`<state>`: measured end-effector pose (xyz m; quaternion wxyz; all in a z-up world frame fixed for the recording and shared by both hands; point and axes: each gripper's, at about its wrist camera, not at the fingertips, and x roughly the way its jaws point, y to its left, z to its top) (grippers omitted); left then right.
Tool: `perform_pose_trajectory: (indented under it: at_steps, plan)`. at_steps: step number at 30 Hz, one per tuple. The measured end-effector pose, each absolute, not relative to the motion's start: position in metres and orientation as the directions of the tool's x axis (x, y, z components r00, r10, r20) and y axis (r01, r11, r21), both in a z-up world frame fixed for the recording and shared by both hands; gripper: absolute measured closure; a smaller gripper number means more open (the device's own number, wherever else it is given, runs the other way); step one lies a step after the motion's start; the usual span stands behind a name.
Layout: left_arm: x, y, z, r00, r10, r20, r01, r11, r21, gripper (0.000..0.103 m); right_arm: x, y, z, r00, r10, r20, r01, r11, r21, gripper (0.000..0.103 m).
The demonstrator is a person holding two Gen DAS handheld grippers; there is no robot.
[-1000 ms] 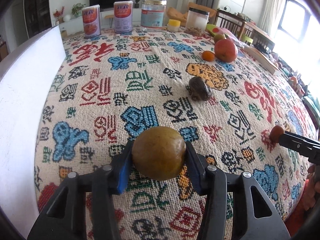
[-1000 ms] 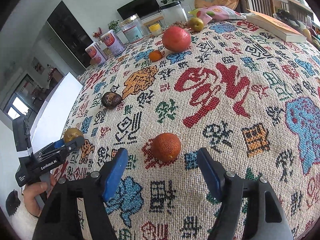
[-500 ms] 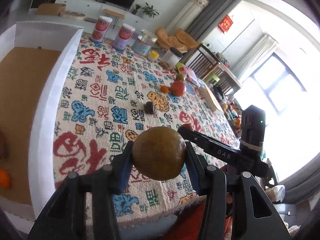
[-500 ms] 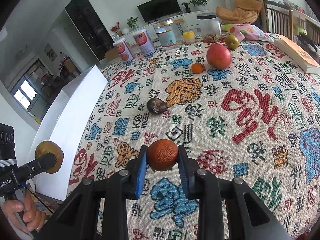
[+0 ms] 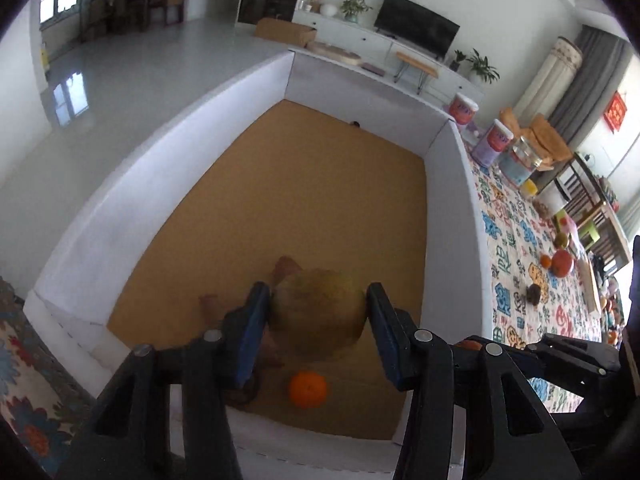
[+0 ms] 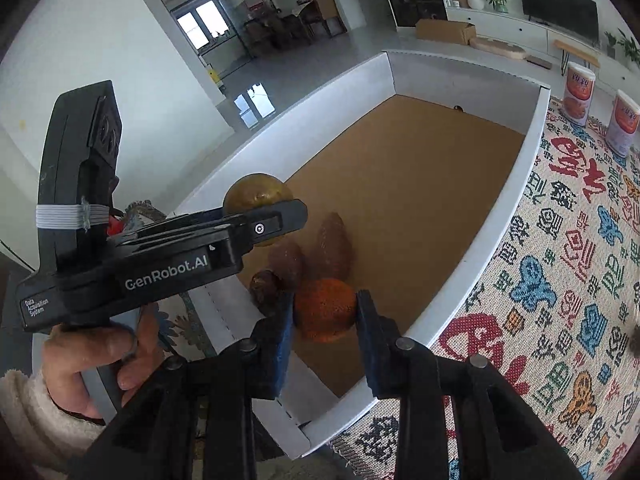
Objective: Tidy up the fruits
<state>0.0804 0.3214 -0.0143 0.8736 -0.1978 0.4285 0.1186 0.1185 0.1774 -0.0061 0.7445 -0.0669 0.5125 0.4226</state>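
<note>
Both grippers now hold their fruit over the white box, no longer above the patterned cloth.

The left gripper (image 5: 318, 316) clamps a round brownish-green fruit (image 5: 318, 314); the right gripper (image 6: 325, 312) pinches a bumpy orange (image 6: 325, 309) (round, no long axis) above the white box's (image 6: 500, 216) near end. Only the left view shows a loose orange (image 5: 307, 389) on the box floor; the right view shows brown pointed fruits (image 6: 332, 246) standing tip-up.

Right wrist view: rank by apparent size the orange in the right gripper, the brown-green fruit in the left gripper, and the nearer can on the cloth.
1. Orange, nearest the camera.
2. Brown-green fruit, partly hidden by the left gripper.
3. Can, farthest, so true size unsure.
</note>
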Motion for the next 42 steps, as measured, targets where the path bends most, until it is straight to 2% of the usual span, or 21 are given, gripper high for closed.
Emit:
perform_pose_trajectory:
  at_steps: [1, 3, 5, 6, 7, 12, 14, 16, 19, 22, 26, 31, 35, 38, 42]
  plan:
    - [0.078, 0.320, -0.010, 0.623, 0.052, -0.781, -0.374, 0.896, -0.239, 0.048, 0.121, 0.177, -0.005, 0.132, 0.562, -0.817, -0.690, 0.643, 0.332, 0.071]
    - [0.080, 0.311, 0.006, 0.670, 0.082, -0.738, -0.360, 0.905, -0.227, 0.031, 0.126, 0.165, 0.008, 0.203, 0.579, -0.790, -0.672, 0.669, 0.317, 0.067]
    - [0.082, 0.296, 0.024, 0.726, 0.092, -0.682, -0.324, 0.920, -0.221, 0.020, 0.134, 0.138, 0.029, 0.302, 0.589, -0.749, -0.645, 0.705, 0.295, 0.048]
    - [0.083, 0.283, 0.031, 0.750, 0.076, -0.657, -0.291, 0.930, -0.225, 0.019, 0.136, 0.124, 0.037, 0.348, 0.586, -0.732, -0.630, 0.724, 0.281, 0.033]
    - [0.085, 0.269, 0.037, 0.768, 0.043, -0.639, -0.245, 0.941, -0.232, 0.019, 0.140, 0.107, 0.044, 0.399, 0.577, -0.713, -0.611, 0.747, 0.263, 0.023]
    - [0.105, 0.166, 0.036, 0.744, -0.219, -0.631, 0.057, 0.962, -0.267, 0.015, 0.149, -0.001, 0.034, 0.616, 0.421, -0.666, -0.424, 0.889, 0.170, 0.010]
    - [0.115, 0.120, 0.019, 0.684, -0.308, -0.661, 0.168, 0.949, -0.268, 0.015, 0.154, -0.056, 0.008, 0.664, 0.303, -0.684, -0.287, 0.948, 0.141, 0.009]
    - [0.129, 0.079, -0.006, 0.640, -0.344, -0.687, 0.237, 0.939, -0.250, 0.015, 0.160, -0.110, -0.025, 0.663, 0.175, -0.728, -0.133, 0.984, 0.115, 0.009]
    - [0.151, 0.037, -0.045, 0.642, -0.285, -0.712, 0.235, 0.957, -0.172, 0.015, 0.169, -0.190, -0.069, 0.589, 0.003, -0.808, 0.092, 0.993, 0.070, 0.009]
    - [0.177, 0.016, -0.074, 0.669, -0.195, -0.718, 0.197, 0.977, -0.082, 0.015, 0.171, -0.241, -0.092, 0.539, -0.082, -0.838, 0.203, 0.979, 0.034, 0.009]
    - [0.203, 0.000, -0.096, 0.656, -0.159, -0.738, 0.186, 0.981, -0.045, 0.015, 0.171, -0.271, -0.099, 0.554, -0.144, -0.820, 0.252, 0.968, 0.000, 0.009]
    - [0.214, -0.014, -0.114, 0.632, -0.100, -0.769, 0.187, 0.982, 0.026, 0.015, 0.170, -0.285, -0.113, 0.553, -0.146, -0.820, 0.273, 0.962, 0.013, 0.009]
    - [0.223, -0.011, -0.121, 0.600, -0.090, -0.795, 0.161, 0.987, 0.010, 0.010, 0.168, -0.288, -0.114, 0.568, -0.135, -0.812, 0.284, 0.958, 0.039, 0.009]
    - [0.223, -0.013, -0.123, 0.603, -0.072, -0.795, 0.154, 0.988, 0.028, 0.008, 0.170, -0.283, -0.115, 0.554, -0.160, -0.817, 0.283, 0.959, 0.004, 0.009]
    - [0.224, -0.012, -0.123, 0.598, -0.078, -0.797, 0.153, 0.988, 0.018, 0.007, 0.174, -0.279, -0.118, 0.536, -0.171, -0.827, 0.269, 0.963, -0.026, 0.004]
